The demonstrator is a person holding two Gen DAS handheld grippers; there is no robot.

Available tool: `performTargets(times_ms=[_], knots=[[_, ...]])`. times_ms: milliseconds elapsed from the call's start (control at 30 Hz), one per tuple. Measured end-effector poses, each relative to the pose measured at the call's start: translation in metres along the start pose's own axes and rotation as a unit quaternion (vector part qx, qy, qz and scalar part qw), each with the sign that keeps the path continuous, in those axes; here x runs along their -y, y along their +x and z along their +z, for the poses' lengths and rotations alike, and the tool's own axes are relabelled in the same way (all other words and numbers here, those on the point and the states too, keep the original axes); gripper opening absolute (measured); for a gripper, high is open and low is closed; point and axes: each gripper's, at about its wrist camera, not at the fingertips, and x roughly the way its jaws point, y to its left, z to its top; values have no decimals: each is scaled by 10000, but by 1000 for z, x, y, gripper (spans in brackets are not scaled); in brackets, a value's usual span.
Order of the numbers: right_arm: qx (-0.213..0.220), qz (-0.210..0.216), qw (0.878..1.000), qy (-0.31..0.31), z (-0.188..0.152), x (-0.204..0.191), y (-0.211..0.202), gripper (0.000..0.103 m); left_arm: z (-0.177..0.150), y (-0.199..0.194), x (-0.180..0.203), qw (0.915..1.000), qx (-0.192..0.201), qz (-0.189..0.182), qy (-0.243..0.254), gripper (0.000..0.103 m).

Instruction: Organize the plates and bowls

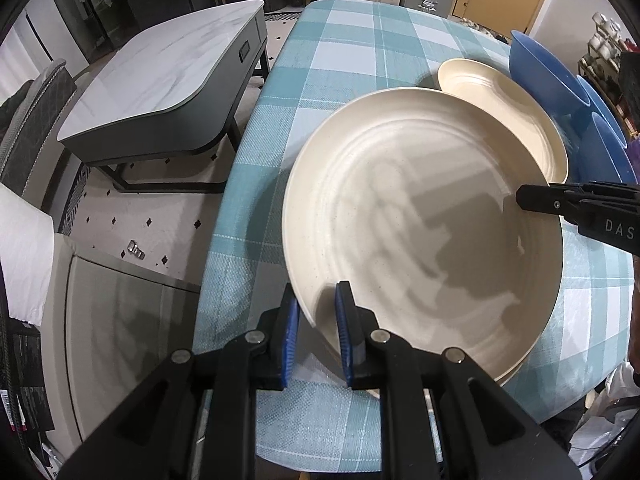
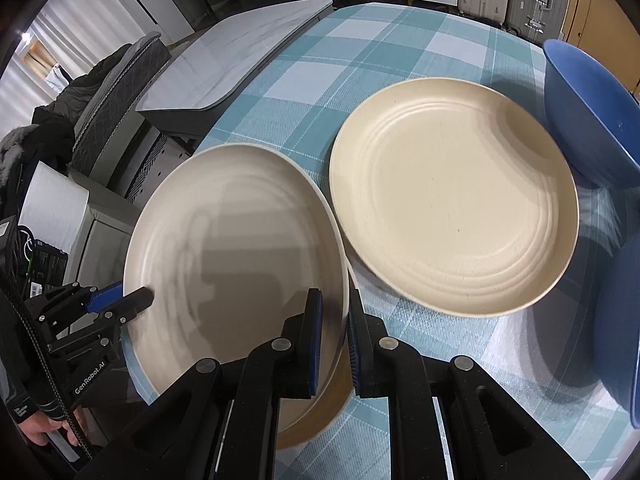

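Observation:
A large cream plate [image 1: 420, 216] is held at two sides over the checked tablecloth [image 1: 348, 52]. My left gripper [image 1: 318, 296] is shut on its near left rim, one blue pad under and one over. My right gripper [image 2: 335, 298] is shut on the opposite rim and shows as a black tip [image 1: 522, 199] in the left wrist view. The left gripper [image 2: 140, 296] shows at the plate's [image 2: 236, 248] left edge. Another plate's tan rim [image 2: 320, 420] peeks out beneath; whether they touch I cannot tell. A second cream plate [image 2: 452, 200] lies flat just beyond.
Blue bowls [image 2: 588, 120] [image 2: 624, 320] stand to the right of the plates. A grey marble-top coffee table [image 1: 160, 76] and a dark chair [image 1: 36, 120] stand left of the table. A person's hand [image 2: 44, 436] holds the left gripper's handle.

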Motion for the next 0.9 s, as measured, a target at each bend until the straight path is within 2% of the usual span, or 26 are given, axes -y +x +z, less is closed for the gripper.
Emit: performTargets(times_ms=[433,900], knots=[[57,-136,9998,-151,-16,0,-2,12,-10,6,17,9986,64,413,330,19],[-3,-289,9989,-368,-24,-5,-5,12,-14,9,22,9979,16,448,461,19]])
